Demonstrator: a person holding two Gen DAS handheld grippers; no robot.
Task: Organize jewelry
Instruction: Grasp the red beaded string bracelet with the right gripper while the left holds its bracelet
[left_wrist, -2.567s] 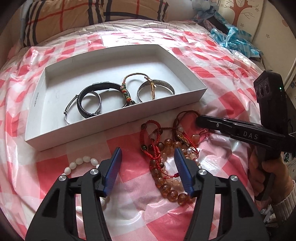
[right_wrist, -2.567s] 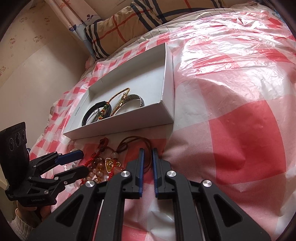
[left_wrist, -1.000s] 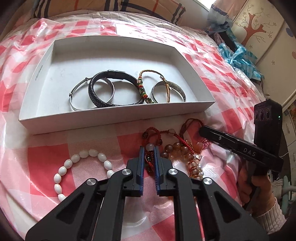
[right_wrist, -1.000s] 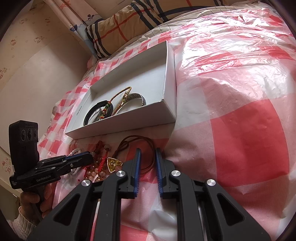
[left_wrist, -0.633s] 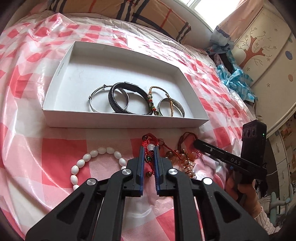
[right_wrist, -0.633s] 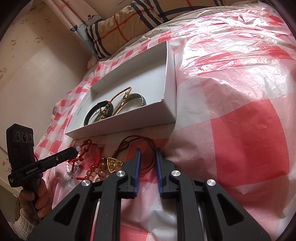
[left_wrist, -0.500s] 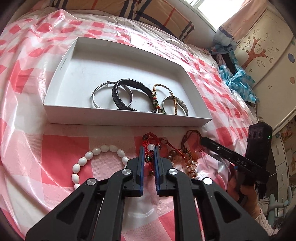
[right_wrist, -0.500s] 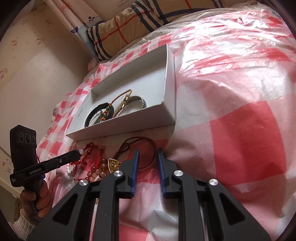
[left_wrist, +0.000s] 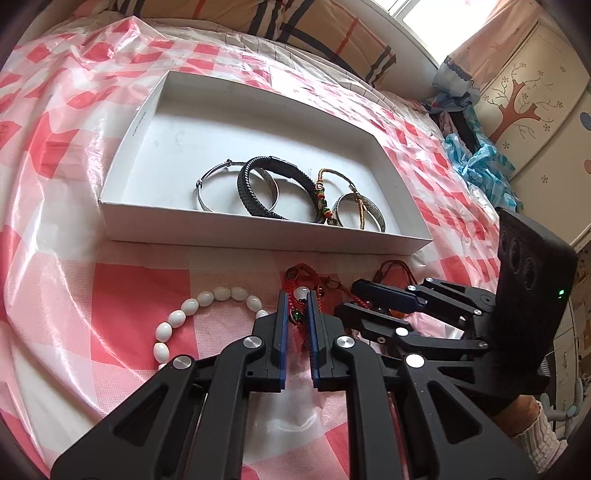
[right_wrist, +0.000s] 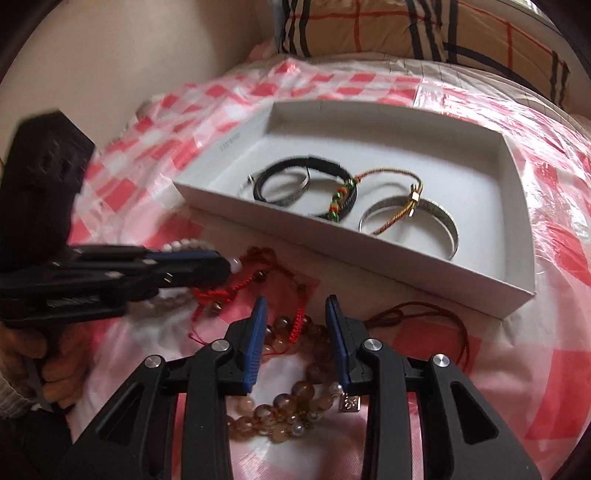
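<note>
My left gripper (left_wrist: 295, 301) is shut on a red cord bracelet (left_wrist: 300, 277) with a white bead, held just in front of the white box (left_wrist: 258, 229). The same bracelet (right_wrist: 236, 286) trails red cords from the left gripper (right_wrist: 225, 267) in the right wrist view. My right gripper (right_wrist: 297, 308) is open, its fingers straddling an amber bead bracelet (right_wrist: 295, 369) on the cloth. The box (right_wrist: 406, 258) holds a silver bangle (left_wrist: 207, 192), a black braided bracelet (left_wrist: 258, 192), a woven cord bracelet (left_wrist: 321, 192) and a wide silver cuff (left_wrist: 369, 214).
A white bead bracelet (left_wrist: 192, 314) lies on the red checked plastic cloth (left_wrist: 55, 258) left of my left gripper. A brown cord necklace (right_wrist: 424, 317) lies right of the amber beads. A plaid pillow (right_wrist: 424, 33) is behind the box. Blue cloth (left_wrist: 476, 162) lies far right.
My right gripper has swung left over the amber beads and opened its jaws. My left gripper stays shut on the red cord bracelet and has lifted it toward the box.
</note>
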